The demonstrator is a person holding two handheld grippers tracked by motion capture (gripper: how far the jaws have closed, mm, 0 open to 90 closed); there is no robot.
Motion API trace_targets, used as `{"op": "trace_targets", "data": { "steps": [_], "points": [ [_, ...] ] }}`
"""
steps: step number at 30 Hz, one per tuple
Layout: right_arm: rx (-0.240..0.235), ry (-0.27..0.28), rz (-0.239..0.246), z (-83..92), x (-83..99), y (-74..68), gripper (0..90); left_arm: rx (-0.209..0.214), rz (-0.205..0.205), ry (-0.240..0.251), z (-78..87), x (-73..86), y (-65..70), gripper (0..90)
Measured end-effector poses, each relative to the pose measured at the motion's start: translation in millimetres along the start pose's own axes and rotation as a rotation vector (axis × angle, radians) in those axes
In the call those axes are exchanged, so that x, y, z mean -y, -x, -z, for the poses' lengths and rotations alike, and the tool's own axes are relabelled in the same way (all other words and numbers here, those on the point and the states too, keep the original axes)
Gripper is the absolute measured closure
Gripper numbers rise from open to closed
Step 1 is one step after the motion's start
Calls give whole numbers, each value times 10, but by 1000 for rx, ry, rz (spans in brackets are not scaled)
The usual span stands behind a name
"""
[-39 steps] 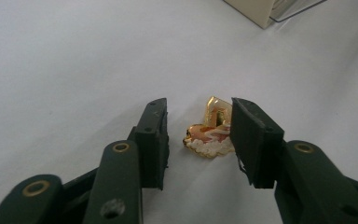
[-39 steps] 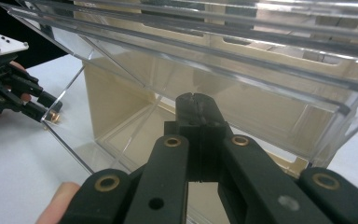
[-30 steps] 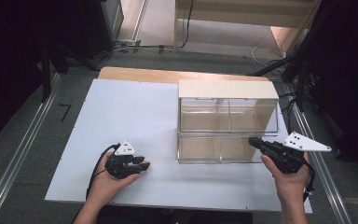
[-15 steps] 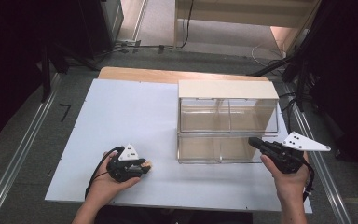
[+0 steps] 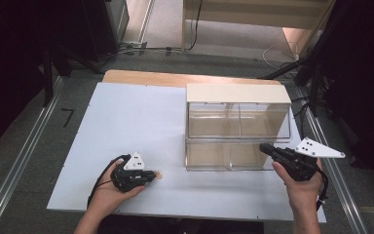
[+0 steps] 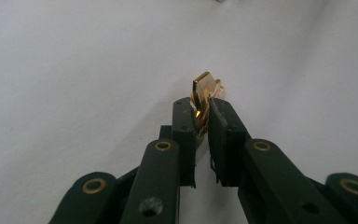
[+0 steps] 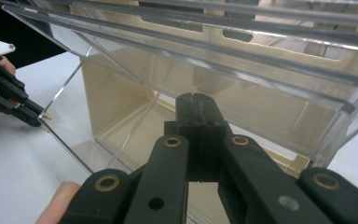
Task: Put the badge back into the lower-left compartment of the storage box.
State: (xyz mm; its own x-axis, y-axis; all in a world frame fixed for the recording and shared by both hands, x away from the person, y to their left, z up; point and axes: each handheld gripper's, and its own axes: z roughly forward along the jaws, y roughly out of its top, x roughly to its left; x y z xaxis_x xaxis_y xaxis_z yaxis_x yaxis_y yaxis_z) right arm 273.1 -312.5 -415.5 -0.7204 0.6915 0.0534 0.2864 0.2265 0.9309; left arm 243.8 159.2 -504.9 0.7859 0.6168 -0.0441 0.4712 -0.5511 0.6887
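Left of the clear drawer cabinet [image 5: 237, 127], we see the left tool [image 6: 204, 112] just closing, pinching a gold clip [image 6: 205, 87]; the right tool [image 7: 196, 103], at the cabinet's front, is clenched, empty.

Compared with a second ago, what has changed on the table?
The left tongs have just been closing and now pinch the small gold clip on the white board. The right tongs, shut, and the clear drawer box are as before.
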Motion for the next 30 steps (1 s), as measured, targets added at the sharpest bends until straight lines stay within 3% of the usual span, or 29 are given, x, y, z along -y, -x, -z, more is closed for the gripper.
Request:
{"op": "trace_targets", "data": {
  "steps": [3,5,11,19,30],
  "points": [
    [1,-2,0,-4,1,-1,884,58,-4,-27,-17,-12,9,840],
    [2,-4,1,-7,1,-2,884,44,-19,-41,-32,-24,43,854],
    [4,-6,3,-8,0,-5,884,50,6,-44,-36,-37,24,884],
    [5,-7,4,-9,-2,-7,884,45,21,-16,-77,-63,51,885],
    [6,-7,7,-8,-5,-6,885,49,10,36,-52,-126,103,885]
  ]
}}
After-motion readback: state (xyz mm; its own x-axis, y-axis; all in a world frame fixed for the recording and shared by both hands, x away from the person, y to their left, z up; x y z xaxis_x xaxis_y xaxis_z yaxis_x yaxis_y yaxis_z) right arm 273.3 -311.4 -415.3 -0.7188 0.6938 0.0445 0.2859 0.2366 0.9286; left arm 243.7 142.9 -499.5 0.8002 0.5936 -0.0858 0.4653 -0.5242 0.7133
